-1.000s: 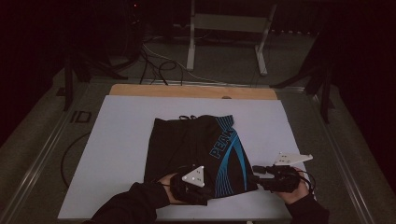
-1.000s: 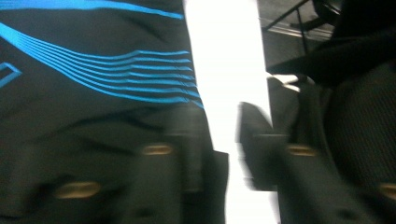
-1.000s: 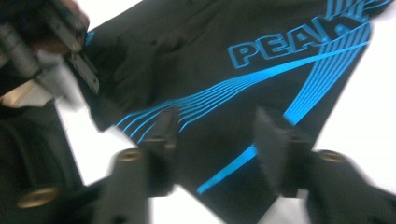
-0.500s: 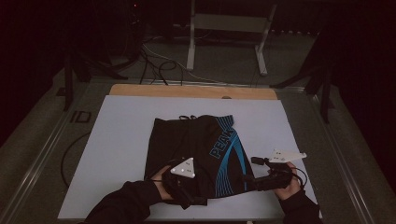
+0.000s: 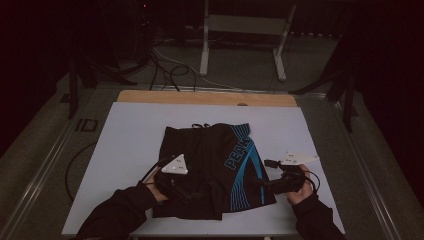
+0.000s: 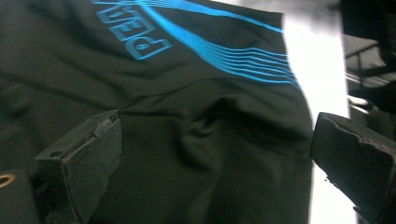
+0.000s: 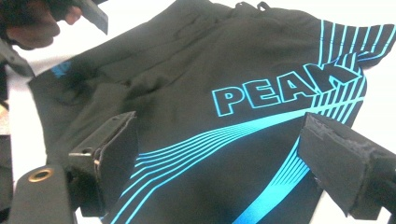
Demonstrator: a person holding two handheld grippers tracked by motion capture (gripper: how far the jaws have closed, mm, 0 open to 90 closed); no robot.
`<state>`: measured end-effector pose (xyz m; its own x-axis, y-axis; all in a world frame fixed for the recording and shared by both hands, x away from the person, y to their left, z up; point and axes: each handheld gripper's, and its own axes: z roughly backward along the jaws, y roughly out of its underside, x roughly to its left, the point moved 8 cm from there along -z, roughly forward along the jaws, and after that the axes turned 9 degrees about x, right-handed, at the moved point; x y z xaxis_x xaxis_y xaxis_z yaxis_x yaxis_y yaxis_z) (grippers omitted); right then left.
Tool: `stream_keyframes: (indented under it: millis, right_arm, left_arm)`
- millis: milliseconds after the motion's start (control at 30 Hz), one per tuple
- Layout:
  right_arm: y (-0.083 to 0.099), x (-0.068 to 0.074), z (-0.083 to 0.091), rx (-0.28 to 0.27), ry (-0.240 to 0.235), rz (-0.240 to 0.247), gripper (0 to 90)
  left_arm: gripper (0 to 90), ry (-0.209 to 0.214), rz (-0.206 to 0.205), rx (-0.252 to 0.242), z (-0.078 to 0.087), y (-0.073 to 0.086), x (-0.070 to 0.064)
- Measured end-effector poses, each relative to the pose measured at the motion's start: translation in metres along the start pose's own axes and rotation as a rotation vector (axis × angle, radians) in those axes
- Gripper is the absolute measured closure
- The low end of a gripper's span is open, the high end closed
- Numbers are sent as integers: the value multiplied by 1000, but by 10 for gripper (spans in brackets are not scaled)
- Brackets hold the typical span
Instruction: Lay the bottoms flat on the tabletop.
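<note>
High view: your left tool point(image 5: 176, 184) sits over the near left part of the black shorts point(image 5: 210, 165), your right tool point(image 5: 274, 182) just off their right hem; the shorts lie flat on the white worktop point(image 5: 125, 140) between both tools. Left gripper view: left tool point(image 6: 212, 154) jaws wide apart, nothing gripped, wrinkled black fabric point(image 6: 196, 116) directly beneath and between them. Right gripper view: right tool point(image 7: 217, 158) jaws wide apart, holding nothing, the blue PEAK print point(image 7: 280, 91) just ahead of them.

High view overhead facing forward, both gripper views close, sharing shorts point(image 5: 215, 170)
</note>
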<state>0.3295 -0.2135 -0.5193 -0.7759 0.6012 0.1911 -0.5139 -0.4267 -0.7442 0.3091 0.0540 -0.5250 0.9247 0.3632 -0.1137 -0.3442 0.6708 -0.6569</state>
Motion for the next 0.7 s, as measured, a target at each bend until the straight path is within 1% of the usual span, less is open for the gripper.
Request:
stream_keyframes:
  millis: [33, 67, 100, 133, 167, 200, 233, 267, 300, 333, 367, 400, 433, 500, 533, 600, 667, 700]
  right_arm:
    - [-2, -2, -1, 4, 2, 1, 130]
    - [-4, -3, -3, -5, 5, 1, 131]
    - [-6, -6, -6, 4, 12, 9, 132]
    - [-8, -8, -7, 6, 20, 10, 134]
    - [-10, -9, -9, 4, 27, 13, 136]
    - [-12, -11, -11, 8, 28, 11, 136]
    - [-14, -13, -12, 11, 36, 15, 136]
    - [-16, -14, -14, 7, 37, 16, 136]
    - [-18, -16, -15, 3, 38, 15, 136]
    - [-20, -17, -17, 0, 41, 14, 136]
    - [-20, -17, -17, 0, 41, 14, 136]
    - [-24, -20, -19, 0, 51, 18, 137]
    - [-24, -20, -19, 0, 51, 18, 137]
    - [-29, -25, -22, -1, 68, 20, 140]
    - [-31, -27, -24, -1, 67, 25, 139]
    - [-35, -30, -27, -1, 70, 18, 140]
    - [-39, -34, -29, -3, 92, 28, 143]
    - [-41, -36, -31, -3, 95, 27, 145]
  left_arm:
    - [40, -9, 8, 0, 3, 2, 4]
    - [40, -27, 16, 0, 6, 4, 10]
    - [40, -27, 16, 0, 6, 4, 10]
    - [40, -46, 40, -2, 11, 8, 19]
    - [40, -56, 56, -4, 14, 10, 23]
    - [40, -56, 56, -4, 14, 10, 23]
    - [40, -75, 71, -4, 20, 14, 32]
    - [40, -75, 71, -4, 20, 14, 32]
    - [40, -99, 96, -10, 25, 17, 41]
    - [41, -108, 109, -11, 27, 19, 46]
    - [41, -108, 109, -11, 27, 19, 46]
    - [42, -126, 130, -13, 30, 22, 55]
    - [43, -126, 130, -13, 30, 22, 55]
    - [43, -140, 155, -15, 33, 26, 64]
    - [42, -152, 166, -16, 34, 27, 68]
    - [42, -164, 183, -13, 35, 29, 75]
    - [42, -175, 200, -16, 37, 30, 82]
    - [42, -183, 210, -19, 38, 31, 86]
